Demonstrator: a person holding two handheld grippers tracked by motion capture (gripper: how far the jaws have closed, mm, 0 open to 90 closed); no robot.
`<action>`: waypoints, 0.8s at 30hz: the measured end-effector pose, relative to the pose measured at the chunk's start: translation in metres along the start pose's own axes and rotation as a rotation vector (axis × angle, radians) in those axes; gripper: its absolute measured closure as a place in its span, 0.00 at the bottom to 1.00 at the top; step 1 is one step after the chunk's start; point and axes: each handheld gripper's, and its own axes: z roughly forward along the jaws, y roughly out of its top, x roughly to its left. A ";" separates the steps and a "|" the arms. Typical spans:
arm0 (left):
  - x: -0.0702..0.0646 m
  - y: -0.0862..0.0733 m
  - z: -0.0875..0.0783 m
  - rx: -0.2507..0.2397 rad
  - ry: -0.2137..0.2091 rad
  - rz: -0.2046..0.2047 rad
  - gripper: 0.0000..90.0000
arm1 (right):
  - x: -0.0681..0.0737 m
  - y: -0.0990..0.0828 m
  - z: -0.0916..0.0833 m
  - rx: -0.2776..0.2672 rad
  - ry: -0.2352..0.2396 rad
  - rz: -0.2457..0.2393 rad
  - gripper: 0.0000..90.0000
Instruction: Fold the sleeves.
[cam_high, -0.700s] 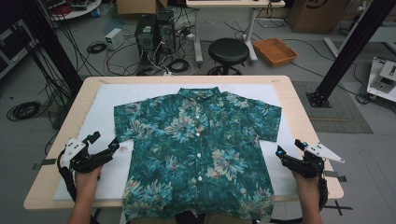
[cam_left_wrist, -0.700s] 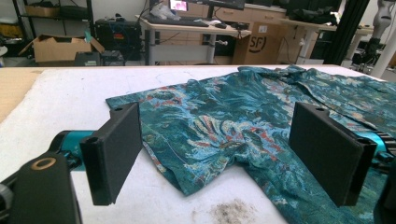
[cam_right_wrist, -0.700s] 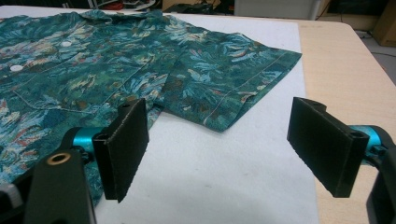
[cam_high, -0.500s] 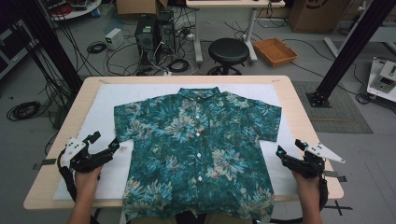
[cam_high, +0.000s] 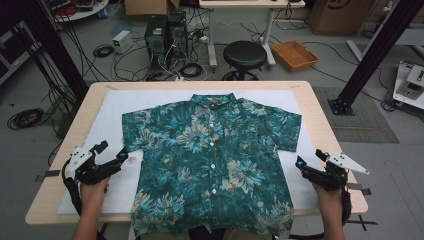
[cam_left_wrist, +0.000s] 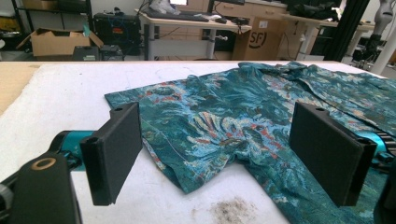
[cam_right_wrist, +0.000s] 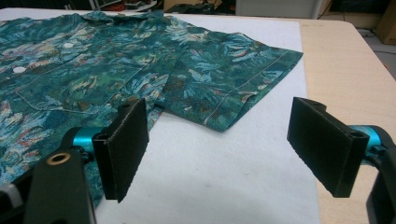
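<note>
The shirt (cam_high: 212, 160) lies spread flat on the white mat (cam_high: 112, 107) covering the table (cam_high: 320, 115), collar at the far side, between the left gripper (cam_high: 116, 156) and the right gripper (cam_high: 307, 161), with a stool (cam_high: 244, 54) behind.

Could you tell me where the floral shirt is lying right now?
In the high view the floral shirt lies flat, buttoned and collar away from the person, mid-table on the white mat, between the left gripper and right gripper.
</note>
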 end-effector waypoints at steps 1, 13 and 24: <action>0.000 0.000 0.000 0.000 0.000 0.000 0.20 | 0.000 0.000 0.000 0.000 0.000 -0.001 0.23; 0.000 0.000 0.000 0.002 0.010 0.000 0.20 | 0.000 0.000 0.001 0.011 -0.004 0.002 0.23; 0.000 0.001 0.002 0.018 0.006 -0.001 0.20 | -0.002 0.002 0.004 0.038 -0.035 0.036 0.23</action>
